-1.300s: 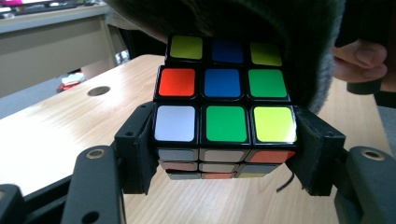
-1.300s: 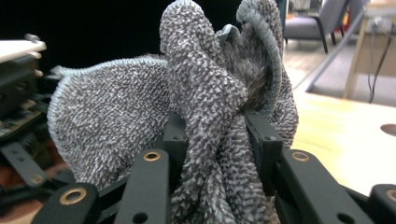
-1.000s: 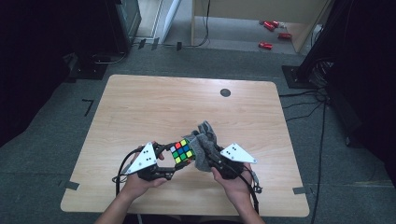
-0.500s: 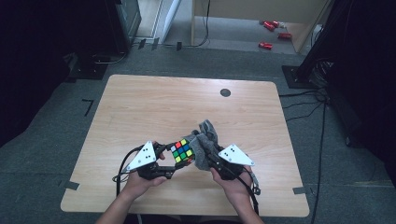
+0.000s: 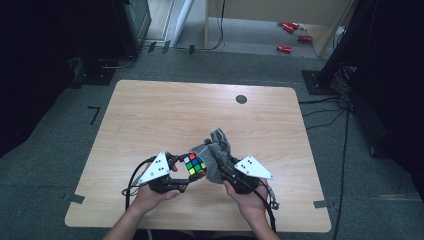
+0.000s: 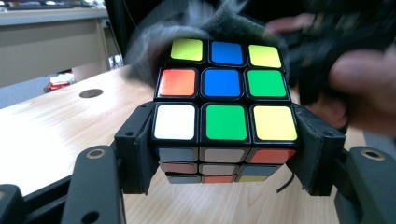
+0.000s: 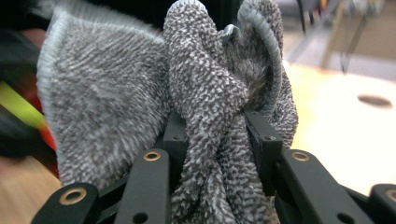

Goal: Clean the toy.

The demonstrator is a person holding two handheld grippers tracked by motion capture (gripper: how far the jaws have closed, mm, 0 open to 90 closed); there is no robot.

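Observation:
A colour-scrambled puzzle cube (image 6: 224, 105) is clamped between the jaws of my left gripper (image 6: 224, 161), whose pads press its lower layers on both sides. In the high view the cube (image 5: 194, 164) hangs just above the table's near middle, beside the left gripper (image 5: 186, 176). A bunched grey cloth (image 7: 210, 116) is pinched between the jaws of my right gripper (image 7: 215, 135). Seen from above, the cloth (image 5: 216, 155) touches the cube's right side, with the right gripper (image 5: 226, 169) under it. Behind the cube in the left gripper view, the cloth (image 6: 149, 42) looks blurred.
The wooden table (image 5: 150, 115) has a round dark grommet hole (image 5: 241, 99) near its far edge. Cables trail from both grippers toward the near edge. Red objects (image 5: 290, 35) lie on the floor beyond the table, and dark equipment stands at both sides.
Both hands stay where they were, with the cube and cloth pressed together. Only a slight shift of the cloth against the cube shows.

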